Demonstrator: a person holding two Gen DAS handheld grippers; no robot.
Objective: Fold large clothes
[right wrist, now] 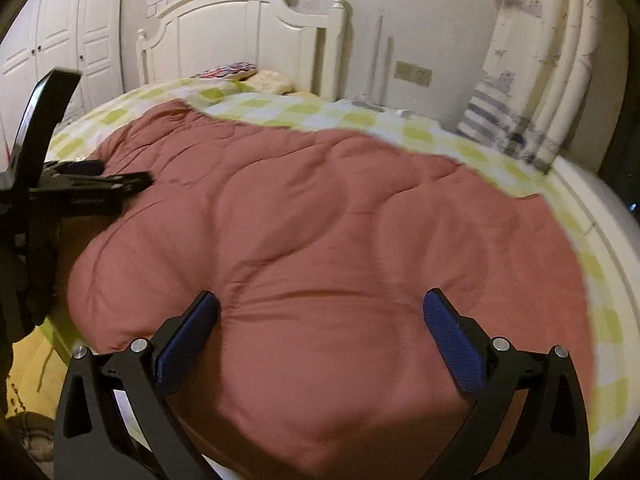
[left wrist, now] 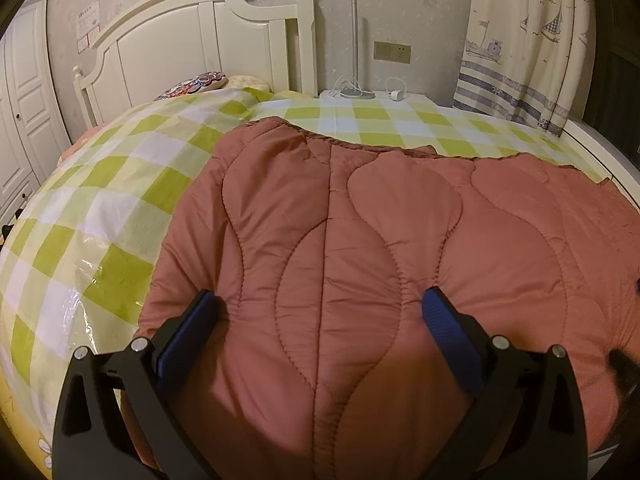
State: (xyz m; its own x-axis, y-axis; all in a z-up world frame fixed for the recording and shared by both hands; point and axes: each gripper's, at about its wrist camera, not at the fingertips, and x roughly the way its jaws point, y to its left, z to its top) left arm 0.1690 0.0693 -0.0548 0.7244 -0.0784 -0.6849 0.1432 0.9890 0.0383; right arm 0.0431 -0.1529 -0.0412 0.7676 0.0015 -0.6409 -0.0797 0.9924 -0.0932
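Observation:
A large rust-red quilted garment (left wrist: 360, 240) lies spread flat on the bed, with wavy stitch lines and a centre seam. It also fills the right wrist view (right wrist: 320, 240). My left gripper (left wrist: 320, 312) is open, its blue-padded fingers (left wrist: 448, 332) wide apart just above the garment's near part. My right gripper (right wrist: 320, 312) is open too, hovering over the garment's near edge. The left gripper's black body (right wrist: 80, 188) shows at the left of the right wrist view, over the garment's left side.
The bed has a green and white checked cover (left wrist: 120, 200) and a white headboard (left wrist: 192, 48). Pillows (left wrist: 208, 82) lie at the head. A bedside table (left wrist: 368, 98) with a lamp and cables, a curtain (left wrist: 520, 40) and a white wardrobe (right wrist: 60, 40) surround it.

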